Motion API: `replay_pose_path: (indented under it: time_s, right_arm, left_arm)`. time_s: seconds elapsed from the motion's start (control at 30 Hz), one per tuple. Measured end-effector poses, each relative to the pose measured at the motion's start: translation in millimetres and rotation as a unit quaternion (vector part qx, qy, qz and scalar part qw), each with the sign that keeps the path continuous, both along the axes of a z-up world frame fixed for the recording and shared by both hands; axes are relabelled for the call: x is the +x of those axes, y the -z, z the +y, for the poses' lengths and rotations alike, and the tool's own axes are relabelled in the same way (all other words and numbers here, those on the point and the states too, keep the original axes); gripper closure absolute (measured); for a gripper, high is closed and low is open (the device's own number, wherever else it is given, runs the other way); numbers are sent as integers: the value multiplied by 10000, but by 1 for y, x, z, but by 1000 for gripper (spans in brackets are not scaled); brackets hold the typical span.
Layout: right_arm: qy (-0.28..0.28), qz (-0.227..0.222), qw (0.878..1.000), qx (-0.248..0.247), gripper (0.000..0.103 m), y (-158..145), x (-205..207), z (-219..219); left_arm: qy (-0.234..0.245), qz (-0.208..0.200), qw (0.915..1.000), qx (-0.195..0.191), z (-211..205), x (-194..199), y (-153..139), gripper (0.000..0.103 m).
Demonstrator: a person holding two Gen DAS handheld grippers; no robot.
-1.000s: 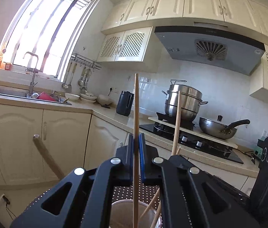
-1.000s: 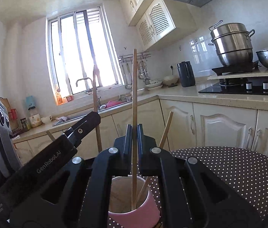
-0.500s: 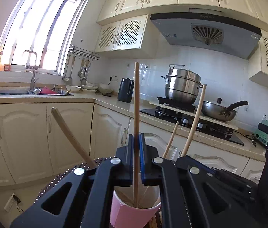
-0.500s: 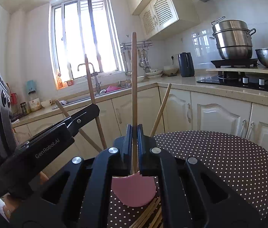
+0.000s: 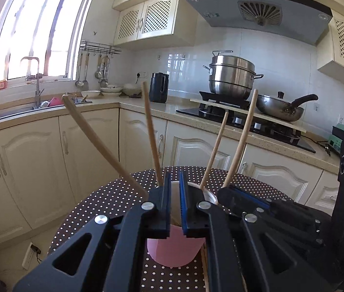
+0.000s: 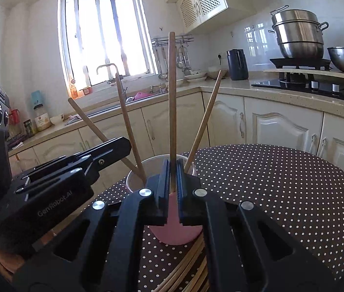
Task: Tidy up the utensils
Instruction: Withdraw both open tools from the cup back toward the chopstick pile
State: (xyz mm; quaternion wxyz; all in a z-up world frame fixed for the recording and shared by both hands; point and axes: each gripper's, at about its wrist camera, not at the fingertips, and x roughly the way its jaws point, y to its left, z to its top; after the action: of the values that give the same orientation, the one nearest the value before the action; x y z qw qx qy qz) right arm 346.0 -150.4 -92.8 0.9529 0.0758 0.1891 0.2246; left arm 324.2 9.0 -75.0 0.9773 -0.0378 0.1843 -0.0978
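Note:
A pink cup [image 5: 174, 250] stands on the polka-dot table [image 5: 99, 202] and holds several wooden chopsticks. In the left wrist view my left gripper [image 5: 175, 209] is open just in front of the cup, with nothing between its blue pads; a chopstick [image 5: 151, 133] leans in the cup behind it. In the right wrist view my right gripper [image 6: 172, 194] is shut on an upright chopstick [image 6: 172, 97] whose lower end is in the cup [image 6: 174, 228]. The left gripper's body [image 6: 57, 182] shows at the left of that view.
More loose chopsticks [image 6: 186, 267] lie on the table [image 6: 281, 194] in front of the cup. Kitchen cabinets, a sink [image 5: 13, 112] and a stove with a steel pot [image 5: 231, 77] and a wok [image 5: 279, 107] line the walls behind the table.
My left gripper has let go of its chopstick, which now leans in the cup. Both grippers have dropped lower and drawn back from the cup. The right gripper still grips its chopstick.

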Motion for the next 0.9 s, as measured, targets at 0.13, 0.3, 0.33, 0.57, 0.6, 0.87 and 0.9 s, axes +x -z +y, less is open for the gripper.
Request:
replay_pose_path:
  time_s: [0.13, 0.3, 0.33, 0.57, 0.6, 0.87, 0.9]
  right_arm:
    - [15, 78, 10000, 43, 96, 0, -2, 0]
    - [115, 222, 9996, 121, 94, -1, -2, -4]
    - [136, 240, 9995, 139, 93, -1, -3, -5]
    - [309, 117, 9994, 104, 65, -8, -18, -7]
    - [334, 103, 9993, 111, 62, -9, -19, -8]
    - [354, -7, 9993, 135, 55, -23, -36, -11]
    - [357, -29, 9993, 130, 55, -25, -39, -11]
  left_arm:
    - [-75, -6, 10000, 33, 4, -6, 0, 74]
    - [-146, -19, 9999, 89, 8, -14, -5, 59]
    - [-161, -4, 9998, 81, 10, -15, -6, 56]
    - [-236, 7, 9997, -12, 18, -28, -10, 44]
    - [-253, -9, 9997, -19, 18, -29, -11, 43]
    - [-266, -156, 9995, 30, 21, -49, -24, 38]
    - [-264, -177, 9995, 35, 21, -52, -26, 38]
